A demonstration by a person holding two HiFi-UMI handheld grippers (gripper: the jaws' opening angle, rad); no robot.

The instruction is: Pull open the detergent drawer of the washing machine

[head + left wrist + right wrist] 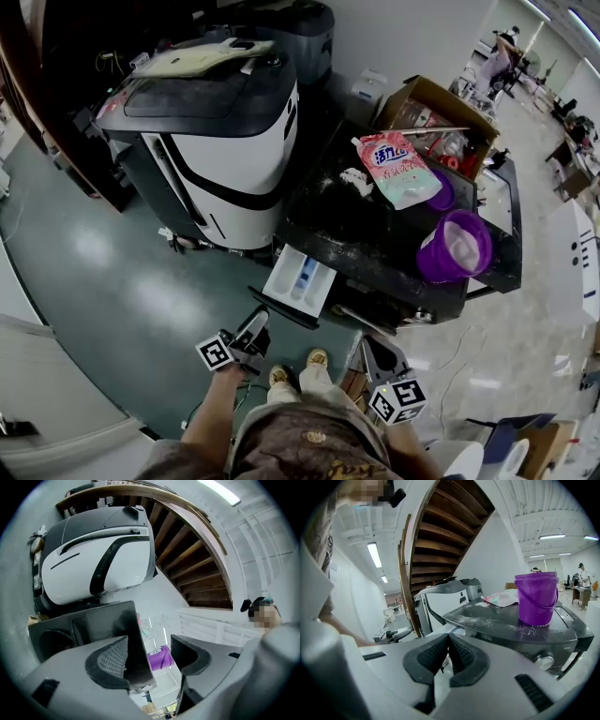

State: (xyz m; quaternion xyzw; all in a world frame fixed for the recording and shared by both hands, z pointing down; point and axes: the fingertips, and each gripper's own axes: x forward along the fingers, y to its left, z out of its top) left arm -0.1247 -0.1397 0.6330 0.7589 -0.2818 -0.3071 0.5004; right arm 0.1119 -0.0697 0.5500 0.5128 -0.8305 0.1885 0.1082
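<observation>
The washing machine (375, 239) has a dusty black top. Its detergent drawer (300, 279) stands pulled out, white inside, with a dark front panel (281, 307) toward me. My left gripper (255, 326) hovers just in front of that panel, its jaws open. In the left gripper view the dark panel (133, 644) stands by the left pad of the open gripper (150, 656); the pads do not press on it. My right gripper (375, 349) hangs low at the right of the drawer. In the right gripper view this gripper (449, 653) is shut, the pads meeting on nothing.
A purple bucket (455, 246) and a detergent bag (398, 167) sit on the washer top. A white and black machine (216, 141) stands to the left, an open cardboard box (441, 117) behind. My shoes (317, 358) are on the green floor below the drawer.
</observation>
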